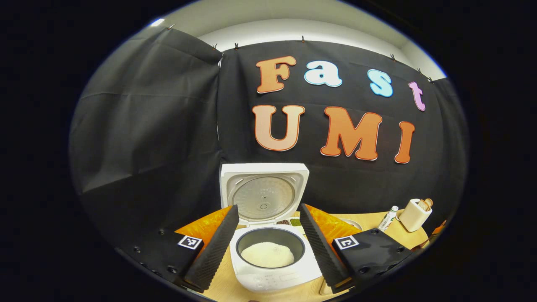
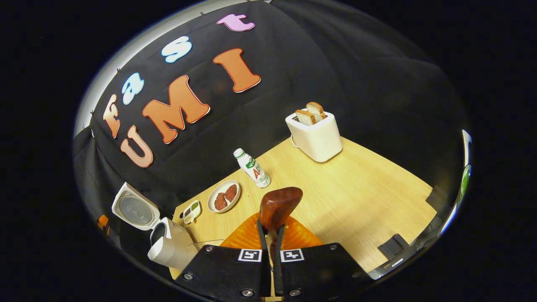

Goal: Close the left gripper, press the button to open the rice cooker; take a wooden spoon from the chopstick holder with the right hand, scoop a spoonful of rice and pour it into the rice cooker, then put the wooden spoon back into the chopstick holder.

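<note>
While left tongs point(image 1: 268, 235) gape, right tongs point(image 2: 271, 235) clamp wooden spoon point(image 2: 278, 205), handle hidden.

A staged kitchen booth: black cloth point(image 2: 319, 54) walls a wooden table point(image 2: 369, 197) bearing a rice cooker point(image 1: 268, 247), toaster point(image 2: 315, 134), bottle point(image 2: 253, 167) and plate point(image 2: 224, 196) of food.

One rice cooker point(image 1: 272, 251), one toaster point(image 2: 315, 136) with two bread slices point(image 2: 310, 113), and one bottle point(image 2: 253, 168). One plate point(image 2: 215, 195) carries two reddish patties point(image 2: 225, 197). One wooden spoon point(image 2: 279, 205), one small dish point(image 2: 192, 212).
</note>
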Demonstrator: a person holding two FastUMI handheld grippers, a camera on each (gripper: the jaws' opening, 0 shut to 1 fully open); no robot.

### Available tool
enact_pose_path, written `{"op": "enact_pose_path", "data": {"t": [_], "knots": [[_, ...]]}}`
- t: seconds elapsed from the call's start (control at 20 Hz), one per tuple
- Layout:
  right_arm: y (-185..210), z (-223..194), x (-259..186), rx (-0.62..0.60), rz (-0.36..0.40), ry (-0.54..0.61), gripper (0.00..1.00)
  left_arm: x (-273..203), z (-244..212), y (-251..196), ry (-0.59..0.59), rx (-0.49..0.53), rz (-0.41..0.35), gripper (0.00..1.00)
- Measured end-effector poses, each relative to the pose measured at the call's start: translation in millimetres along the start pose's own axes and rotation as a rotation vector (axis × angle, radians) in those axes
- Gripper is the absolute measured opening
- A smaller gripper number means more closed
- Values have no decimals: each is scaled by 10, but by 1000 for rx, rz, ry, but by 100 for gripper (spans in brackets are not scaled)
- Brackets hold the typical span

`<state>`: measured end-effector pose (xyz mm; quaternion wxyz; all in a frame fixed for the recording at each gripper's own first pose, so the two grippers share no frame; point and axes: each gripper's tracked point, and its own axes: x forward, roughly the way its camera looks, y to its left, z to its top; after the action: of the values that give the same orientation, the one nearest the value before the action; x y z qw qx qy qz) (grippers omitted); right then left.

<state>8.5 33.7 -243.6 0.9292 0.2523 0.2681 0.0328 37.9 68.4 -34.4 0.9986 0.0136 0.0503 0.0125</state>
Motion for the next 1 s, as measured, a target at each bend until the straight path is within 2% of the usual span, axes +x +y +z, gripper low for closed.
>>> {"op": "enact_pose_path", "data": {"t": [0.3, 0.45, 0.6, 0.7, 0.75, 0.8, 0.85, 0.9, 0.95, 1.0], "knots": [[-30, -339, 188, -29, -20, 37, 2, 3, -13, -46, 17, 27, 12, 99], [-36, -338, 272, -32, -17, 22, 11, -11, -34, -39, 26, 27, 18, 99], [-125, -540, 345, -56, -43, 86, 17, -14, -32, -61, 30, 23, 17, 99], [-110, -582, 366, -70, -48, 89, 22, -19, -19, -68, 27, 28, 21, 99], [-120, -574, 314, -80, -54, 85, 33, -15, -13, -79, 27, 30, 21, 98], [-160, -564, 326, -92, -67, 85, 37, -18, -16, -100, 27, 29, 20, 99], [-216, -537, 294, -101, -76, 87, 53, -9, -14, -112, 28, 27, 19, 99], [-238, -522, 282, -109, -91, 87, 63, -12, -9, -122, 29, 25, 17, 99], [-249, -481, 251, -112, -98, 85, 84, -13, -2, -143, 29, 20, 15, 99], [-256, -432, 234, -114, -105, 76, 96, -15, 6, -170, 33, 13, 6, 99]]}}
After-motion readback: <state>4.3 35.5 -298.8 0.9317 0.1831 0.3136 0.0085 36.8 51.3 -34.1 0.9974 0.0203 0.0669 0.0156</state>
